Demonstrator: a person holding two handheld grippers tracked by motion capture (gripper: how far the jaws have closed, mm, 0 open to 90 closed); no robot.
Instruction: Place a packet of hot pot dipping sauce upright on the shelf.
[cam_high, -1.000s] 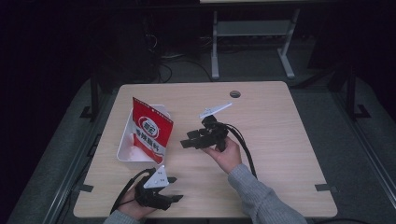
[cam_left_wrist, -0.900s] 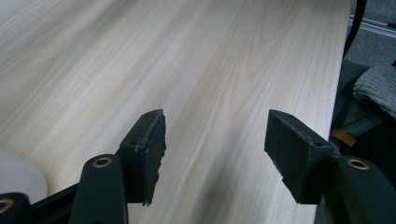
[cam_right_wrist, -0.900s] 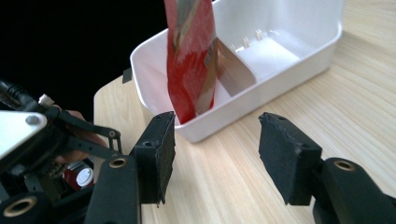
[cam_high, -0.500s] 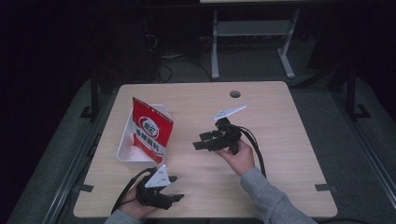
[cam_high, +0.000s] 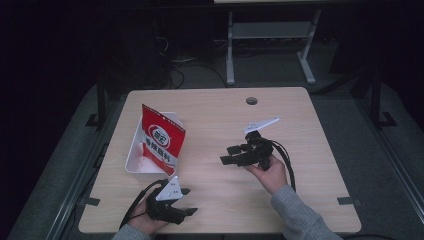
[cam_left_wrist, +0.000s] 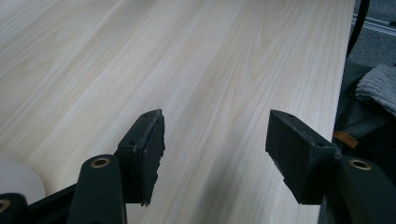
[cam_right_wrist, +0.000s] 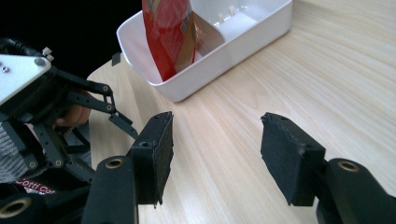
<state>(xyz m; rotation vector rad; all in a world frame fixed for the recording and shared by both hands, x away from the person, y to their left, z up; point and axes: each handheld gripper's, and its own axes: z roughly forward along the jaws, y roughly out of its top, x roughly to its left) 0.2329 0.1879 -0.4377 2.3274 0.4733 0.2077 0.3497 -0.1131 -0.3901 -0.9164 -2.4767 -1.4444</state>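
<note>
Left gripper (cam_high: 187, 201) rests at the near edge of the worktop (cam_high: 300, 125), fingers (cam_left_wrist: 144, 149) apart, nothing between them. Right gripper (cam_high: 229, 155) has pulled back rightward from the red pouch (cam_high: 161, 145), fingers (cam_right_wrist: 154, 154) spread and empty. Pouch stands upright in the white tray (cam_high: 131, 162), well apart from both. Judgement: placement looks done, hand retreating.
</note>
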